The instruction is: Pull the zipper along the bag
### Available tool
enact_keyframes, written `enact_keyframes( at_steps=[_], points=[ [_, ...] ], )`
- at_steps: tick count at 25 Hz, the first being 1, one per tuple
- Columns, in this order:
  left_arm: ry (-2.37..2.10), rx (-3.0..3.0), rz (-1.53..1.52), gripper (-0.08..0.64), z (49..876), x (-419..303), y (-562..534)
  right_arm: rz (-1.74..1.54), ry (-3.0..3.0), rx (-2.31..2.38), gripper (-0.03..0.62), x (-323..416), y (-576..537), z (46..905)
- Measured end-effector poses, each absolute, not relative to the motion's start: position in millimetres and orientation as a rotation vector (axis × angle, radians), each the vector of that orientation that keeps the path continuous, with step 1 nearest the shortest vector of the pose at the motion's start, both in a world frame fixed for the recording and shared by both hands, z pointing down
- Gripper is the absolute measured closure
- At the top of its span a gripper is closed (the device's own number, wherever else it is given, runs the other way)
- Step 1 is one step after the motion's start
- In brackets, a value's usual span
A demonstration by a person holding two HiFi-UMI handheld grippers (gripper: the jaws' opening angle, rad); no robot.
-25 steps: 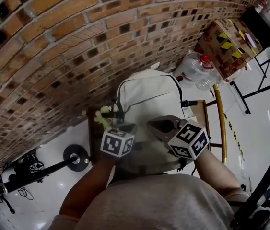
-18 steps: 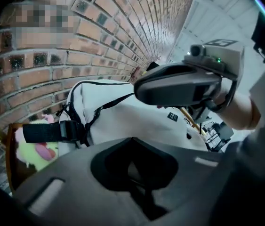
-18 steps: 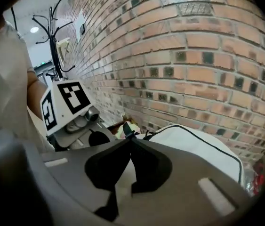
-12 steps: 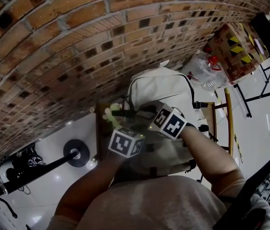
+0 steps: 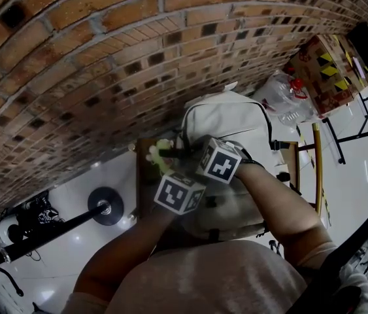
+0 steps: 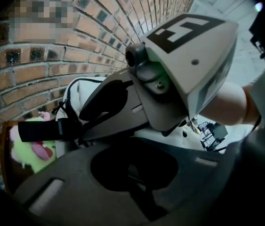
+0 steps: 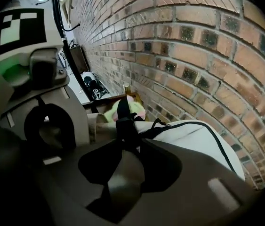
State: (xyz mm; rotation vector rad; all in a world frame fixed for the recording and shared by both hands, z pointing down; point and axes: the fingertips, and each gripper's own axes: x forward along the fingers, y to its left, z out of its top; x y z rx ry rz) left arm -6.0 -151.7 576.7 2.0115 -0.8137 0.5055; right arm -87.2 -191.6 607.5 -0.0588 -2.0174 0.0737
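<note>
The white backpack looks soft and light, so its zipper needs taut fabric; right claw grips the black strap, left claw is closed

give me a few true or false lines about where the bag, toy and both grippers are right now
1. The backpack leans against the brick wall. True.
2. In the head view, the plush toy lies to the right of the backpack. False: it sits at the backpack's left edge.
3. The right gripper has its jaws on the black strap by the toy. True.
4. The left gripper hangs out over the floor, far from the backpack. False: it is at the backpack, right beside the right gripper.
5. The backpack is red. False: it is off-white.
</note>
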Motion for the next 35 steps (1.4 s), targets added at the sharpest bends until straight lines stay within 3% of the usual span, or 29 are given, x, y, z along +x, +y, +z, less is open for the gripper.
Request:
enact_keyframes(
  at_steps=[8,35],
  points=[
    [-0.814,2.016,0.525,0.558,579.6,-5.5,-151.1,0.04,-1.988,-0.075,0.538,-83.2,-190.6,613.3],
    [-0.792,1.966,0.661,0.558,591.0,-0.7,-150.6,0.344,-2.13,0.28,0.549,0.6,-249.2,564.4]
  ],
)
